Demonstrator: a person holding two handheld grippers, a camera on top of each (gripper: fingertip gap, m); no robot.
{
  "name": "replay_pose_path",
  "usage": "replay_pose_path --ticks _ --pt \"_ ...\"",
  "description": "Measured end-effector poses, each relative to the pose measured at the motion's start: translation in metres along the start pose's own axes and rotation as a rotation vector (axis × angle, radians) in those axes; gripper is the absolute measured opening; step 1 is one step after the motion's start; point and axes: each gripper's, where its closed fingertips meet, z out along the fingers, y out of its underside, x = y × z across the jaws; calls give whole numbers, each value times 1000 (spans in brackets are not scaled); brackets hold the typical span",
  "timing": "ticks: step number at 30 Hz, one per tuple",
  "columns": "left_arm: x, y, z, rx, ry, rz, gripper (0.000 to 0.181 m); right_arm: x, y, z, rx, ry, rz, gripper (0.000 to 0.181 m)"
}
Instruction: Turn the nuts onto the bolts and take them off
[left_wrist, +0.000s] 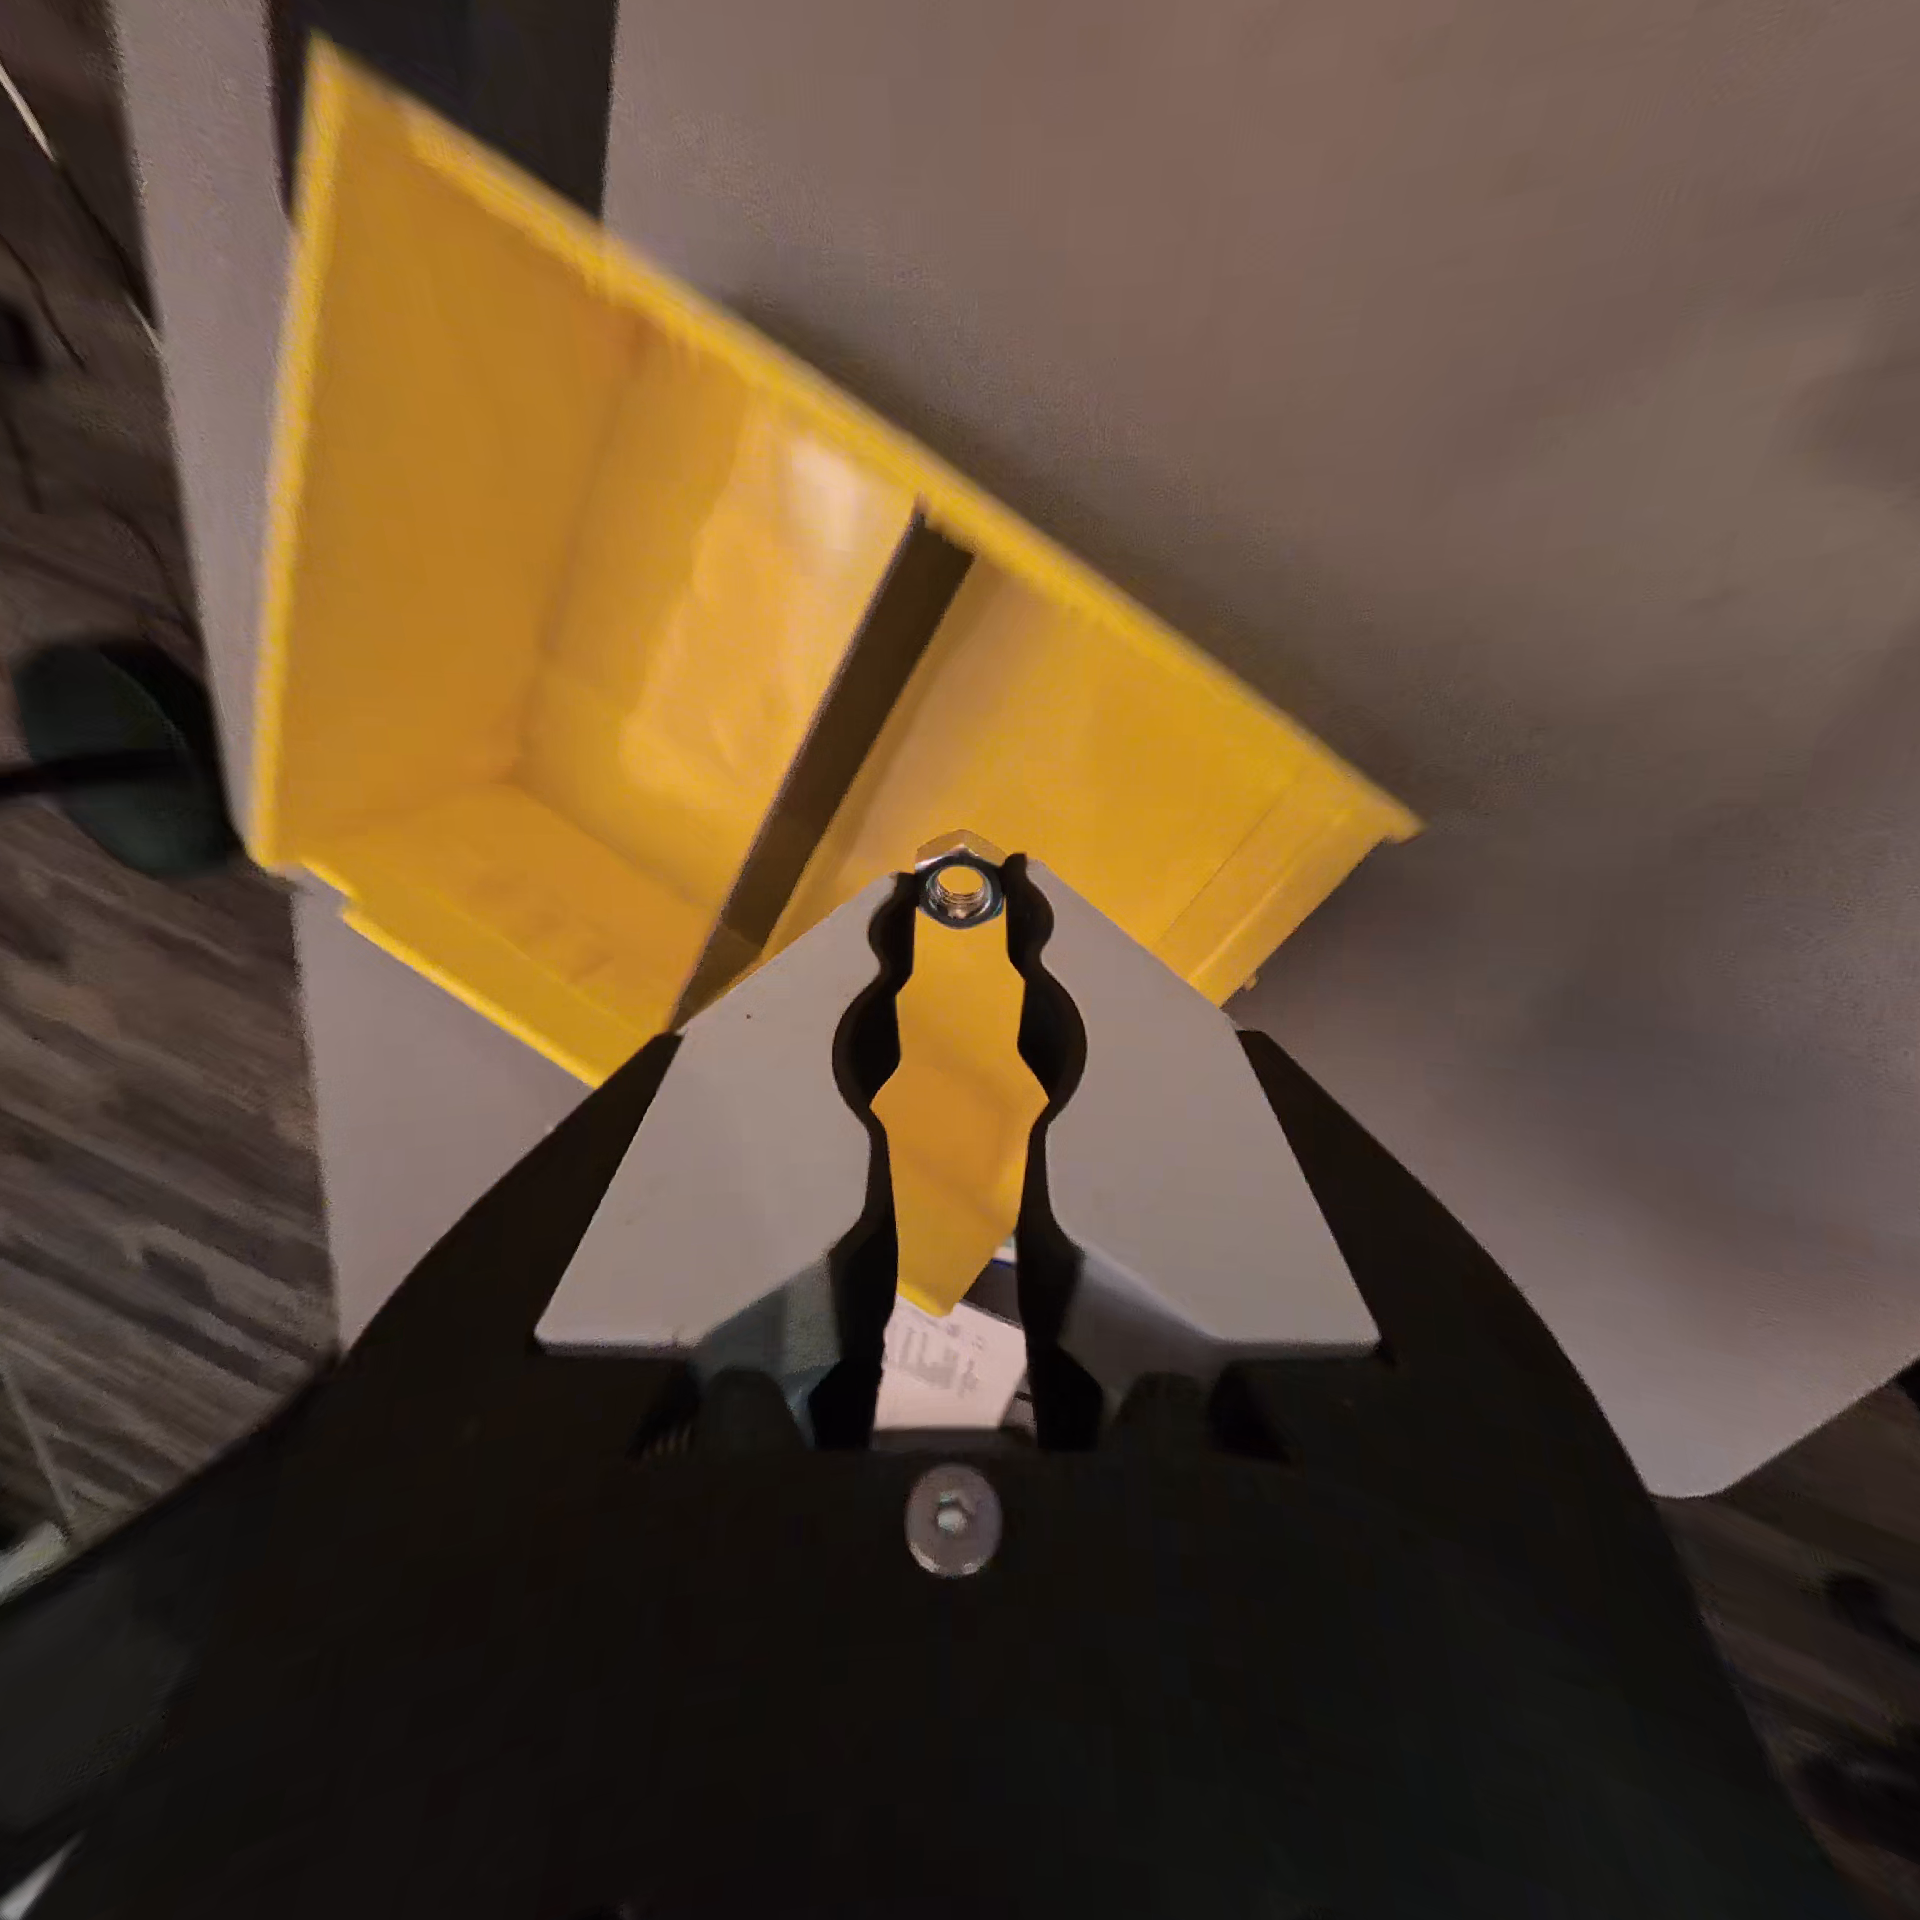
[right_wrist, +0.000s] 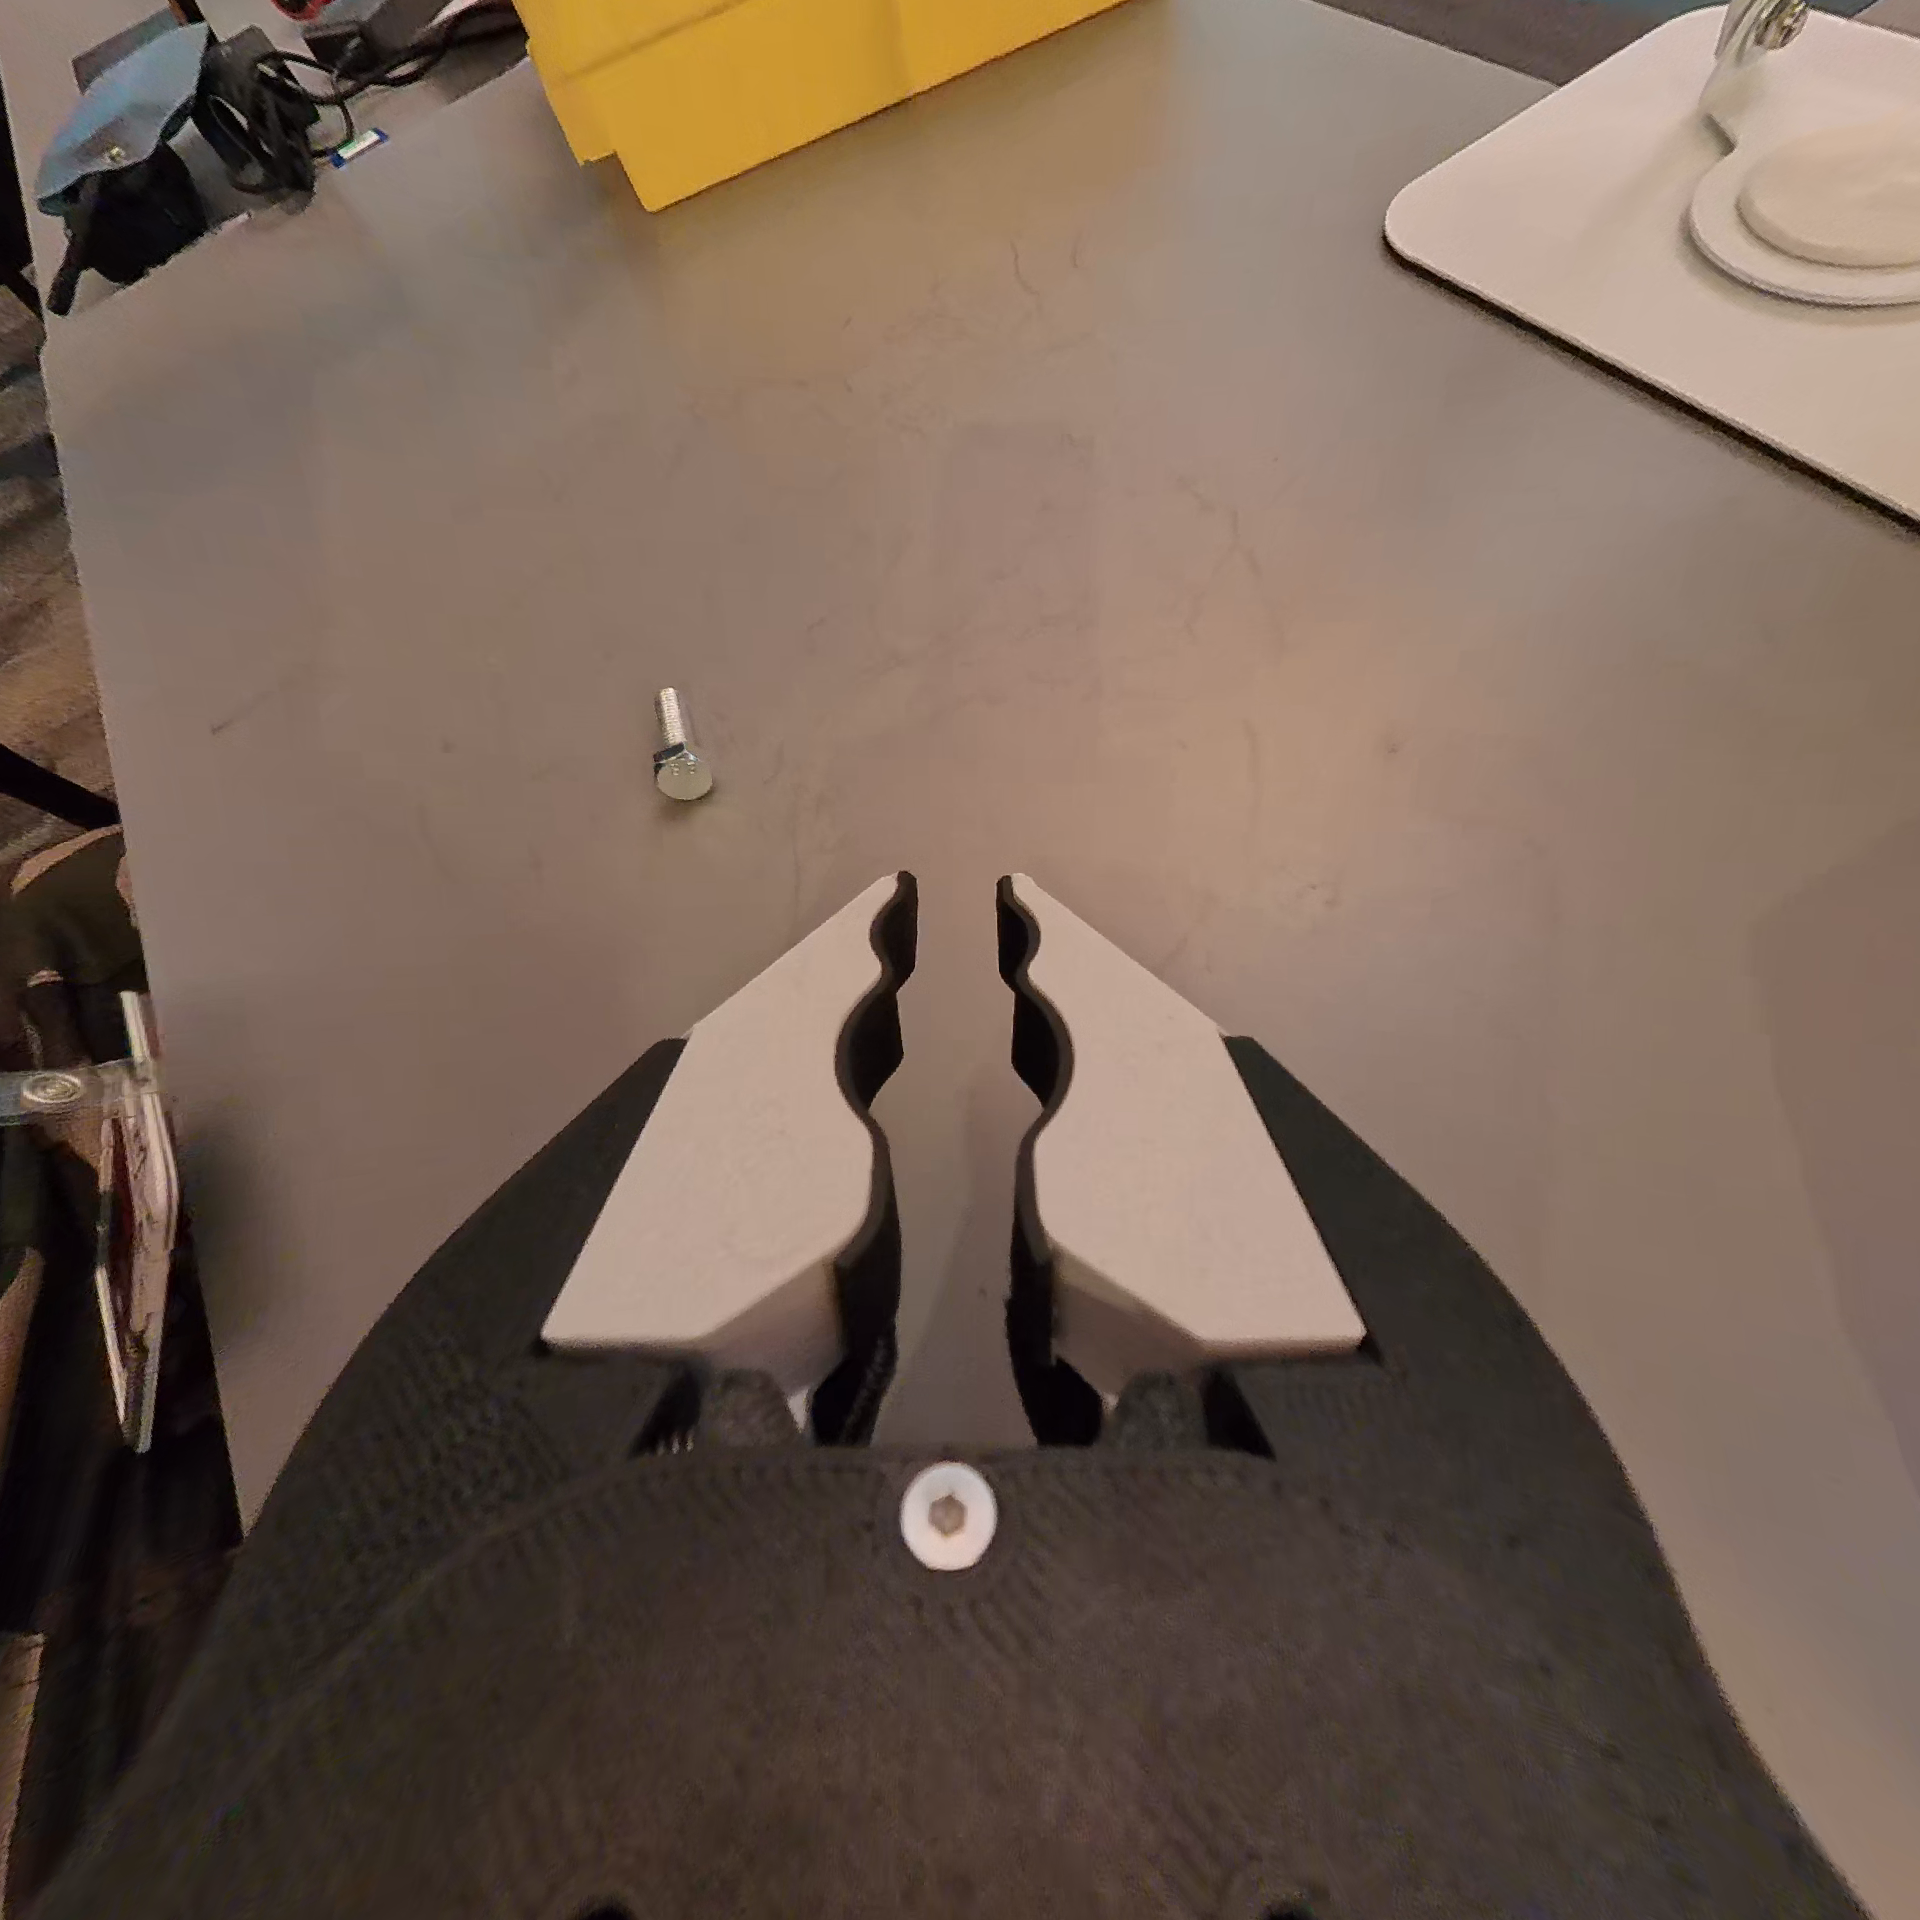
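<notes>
The left tongs (left_wrist: 958, 891) pinch a small silver hexagonal steel nut (left_wrist: 957, 894) at the very tips of their grey fingers, its threaded hole facing the camera. Nut and tips are held above a yellow plastic bin (left_wrist: 499, 582) with two compartments split by a dark divider; the bin sits on the grey bench (left_wrist: 1403, 416), and the nut appears over the right-hand compartment near the divider. The left wrist view is blurred, so finer detail inside the bin cannot be made out.

The right tongs (right_wrist: 957, 883) hold nothing, their tips standing slightly apart with a narrow gap between them, above bare bench. A short silver bolt with a flat round head (right_wrist: 675, 750) lies on the bench ahead and to the left of those tips, head toward the camera, well apart from the yellow bin at the far edge. A white rounded mat (right_wrist: 1579, 270) lies at the far right.
</notes>
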Motion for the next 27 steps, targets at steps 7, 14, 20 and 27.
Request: replay_pose_path --ticks 7,14,20,27 --pt "103 -144 -23 150 85 366 15 -3 3 3 -12 4 -18 13" --pt "221 -230 52 164 256 575 15 -1 12 5 -43 21 -38 14" --pt "266 -246 92 112 307 623 16 -23 12 14 -36 -72 -19 16" --pt "278 -243 114 97 319 609 16 -45 18 29 -85 -133 -61 18"
